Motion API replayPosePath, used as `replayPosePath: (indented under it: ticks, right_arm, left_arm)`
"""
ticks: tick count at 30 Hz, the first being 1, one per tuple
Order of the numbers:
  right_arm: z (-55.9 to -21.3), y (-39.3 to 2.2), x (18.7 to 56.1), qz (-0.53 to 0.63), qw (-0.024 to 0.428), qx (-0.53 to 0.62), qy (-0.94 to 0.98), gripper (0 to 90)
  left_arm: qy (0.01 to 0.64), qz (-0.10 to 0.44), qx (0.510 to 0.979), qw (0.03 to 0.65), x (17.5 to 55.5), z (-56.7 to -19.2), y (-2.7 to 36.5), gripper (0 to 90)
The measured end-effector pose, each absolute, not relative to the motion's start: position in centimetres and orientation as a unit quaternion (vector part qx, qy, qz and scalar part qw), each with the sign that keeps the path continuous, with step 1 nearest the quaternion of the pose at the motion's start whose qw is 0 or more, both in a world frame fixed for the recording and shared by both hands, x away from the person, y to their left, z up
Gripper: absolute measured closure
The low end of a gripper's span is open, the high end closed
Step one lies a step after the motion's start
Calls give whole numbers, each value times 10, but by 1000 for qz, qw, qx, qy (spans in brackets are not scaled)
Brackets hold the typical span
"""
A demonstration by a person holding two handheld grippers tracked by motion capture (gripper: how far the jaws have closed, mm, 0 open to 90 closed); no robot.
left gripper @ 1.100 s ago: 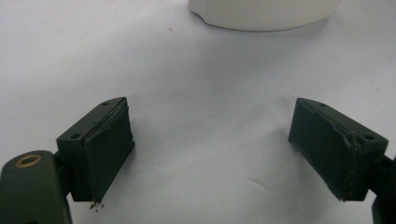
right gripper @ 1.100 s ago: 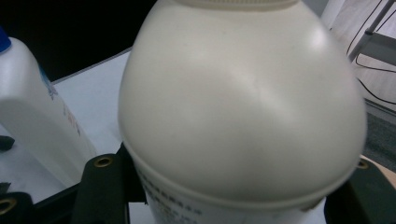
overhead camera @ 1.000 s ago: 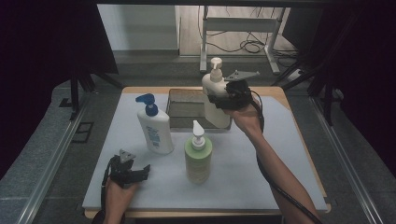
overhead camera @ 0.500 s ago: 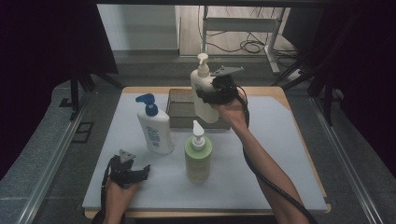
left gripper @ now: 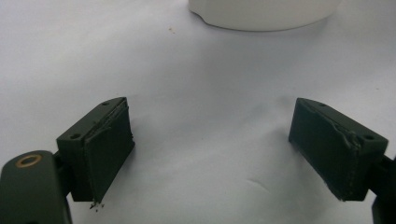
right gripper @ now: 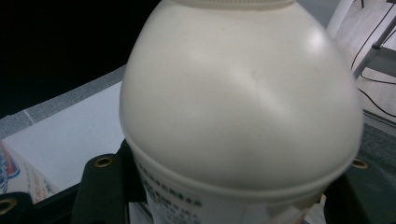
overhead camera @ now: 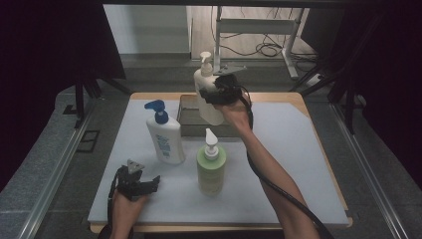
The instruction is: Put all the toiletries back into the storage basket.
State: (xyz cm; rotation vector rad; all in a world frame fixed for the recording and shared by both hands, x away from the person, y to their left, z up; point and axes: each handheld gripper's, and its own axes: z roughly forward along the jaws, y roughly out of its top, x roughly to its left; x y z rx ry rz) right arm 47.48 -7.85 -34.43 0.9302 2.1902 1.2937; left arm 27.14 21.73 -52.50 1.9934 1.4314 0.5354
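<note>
High view: the right gripper [overhead camera: 215,94] holds a cream pump bottle [overhead camera: 208,97] upright, lifted over the grey tray [overhead camera: 188,122]; its jaws clamp the bottle's body from both sides. Right gripper view: the bottle's rounded shoulder rises directly between the jaws. The left gripper [overhead camera: 149,183] rests on the white table mat [overhead camera: 298,164], jaws spread wide with nothing between them; the base of the blue-capped lotion bottle [overhead camera: 164,135] stands just ahead of them.
</note>
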Motion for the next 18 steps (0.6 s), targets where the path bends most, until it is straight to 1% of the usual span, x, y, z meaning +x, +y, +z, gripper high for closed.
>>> replayPosePath:
  ticks: [18]
  right_arm:
    - [-363,-46,497,465,223,332,790,388]
  left_arm:
    - [542,203,755,310,271,-525,217,129]
